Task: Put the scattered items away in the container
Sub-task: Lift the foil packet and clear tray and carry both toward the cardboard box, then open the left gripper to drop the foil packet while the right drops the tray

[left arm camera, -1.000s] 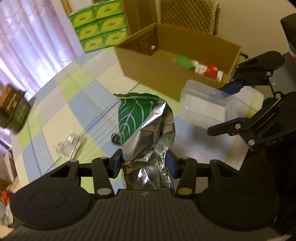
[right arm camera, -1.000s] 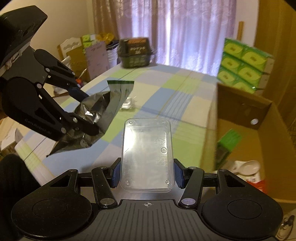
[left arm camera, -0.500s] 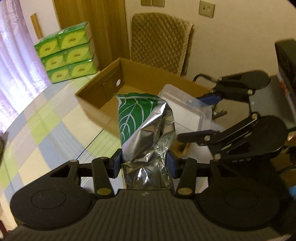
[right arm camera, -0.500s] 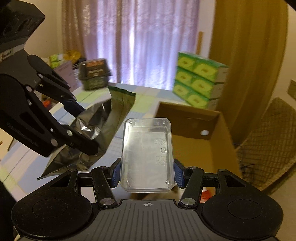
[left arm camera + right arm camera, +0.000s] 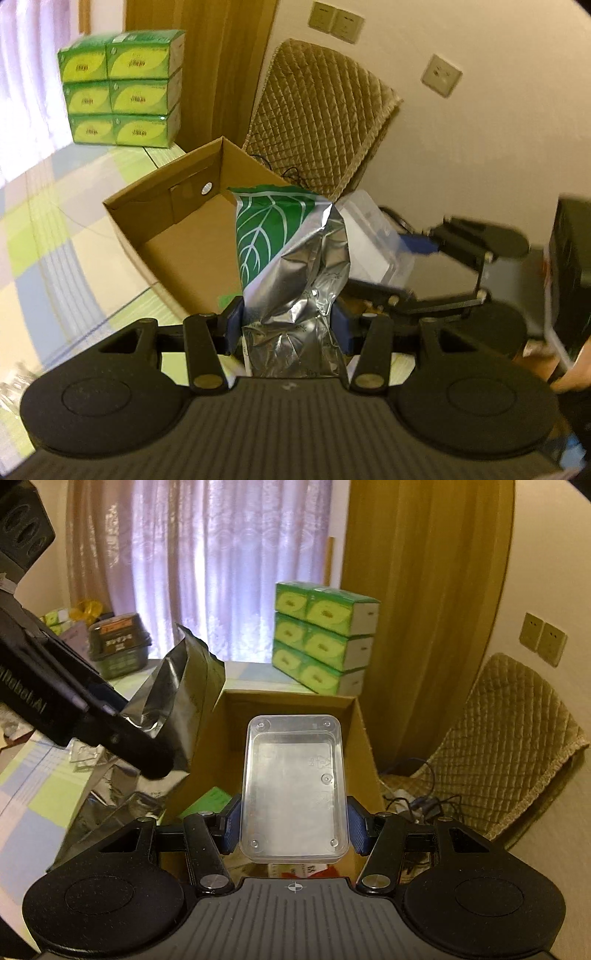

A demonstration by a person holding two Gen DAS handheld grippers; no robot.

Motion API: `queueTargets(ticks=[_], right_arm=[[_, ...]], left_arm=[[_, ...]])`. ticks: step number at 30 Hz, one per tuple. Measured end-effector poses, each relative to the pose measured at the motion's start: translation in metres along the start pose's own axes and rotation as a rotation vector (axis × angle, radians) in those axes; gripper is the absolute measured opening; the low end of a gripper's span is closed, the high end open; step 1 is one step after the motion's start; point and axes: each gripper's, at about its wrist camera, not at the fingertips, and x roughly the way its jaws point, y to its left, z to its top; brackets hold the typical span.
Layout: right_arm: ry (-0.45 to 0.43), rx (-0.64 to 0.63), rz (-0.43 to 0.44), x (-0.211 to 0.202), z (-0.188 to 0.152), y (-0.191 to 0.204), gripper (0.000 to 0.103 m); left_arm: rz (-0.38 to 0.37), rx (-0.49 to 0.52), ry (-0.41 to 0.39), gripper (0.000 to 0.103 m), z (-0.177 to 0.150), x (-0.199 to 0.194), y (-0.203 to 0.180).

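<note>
Two items carried at once, one per tool, both now over the cardboard box (image 5: 177, 236). Left gripper (image 5: 287, 328) clamped on the crumpled silver foil bag (image 5: 291, 266) with the green leaf print, bag standing up between the blue pads (image 5: 233, 325). Right gripper (image 5: 294, 825) closed on the clear plastic tray (image 5: 293, 786), held by its two long sides, bottom turned toward the camera.

Step in hand, by judgement: the carry is done and the drop comes next. Straight ahead of the left tool — open box, brown floor bare at the far end. Below and ahead of the right tool — same box, with a green packet (image 5: 207, 801) and something red and white just under the tray already inside. Next move calls for lowering a little, then releasing each item; best one after the other, because the two tools stand close and the bag hangs just left of the tray. Foil bag is light and may catch on the box wall.

Left of the tools: table with checked cloth (image 5: 48, 243) in green, blue and cream. Ahead: stacked green tissue boxes (image 5: 321, 646), lilac curtain (image 5: 207, 565). Right: quilted chair back (image 5: 513, 738), wall sockets (image 5: 543, 642), dark cables on the floor.
</note>
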Motion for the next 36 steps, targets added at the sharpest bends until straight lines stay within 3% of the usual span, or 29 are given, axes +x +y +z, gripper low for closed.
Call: queueTargets(ticks=[10,19,36], right_arm=[[0.001,0.038,-0.009,0.035,0.014,-0.023,0.058],[0.007,0.043,-0.012,0.069,0.028,-0.037,0.058],[0.036,0.025,-0.002,0.111,0.032,-0.04,0.058]], left_arm=[[-0.019,-0.274,0.003,0.043,0.033,0.037,0.03],[0.011,-0.463,-0.032,0.043,0.054,0.056,0.06],[0.086,-0.55,-0.059,0.044,0.049,0.076,0.095]])
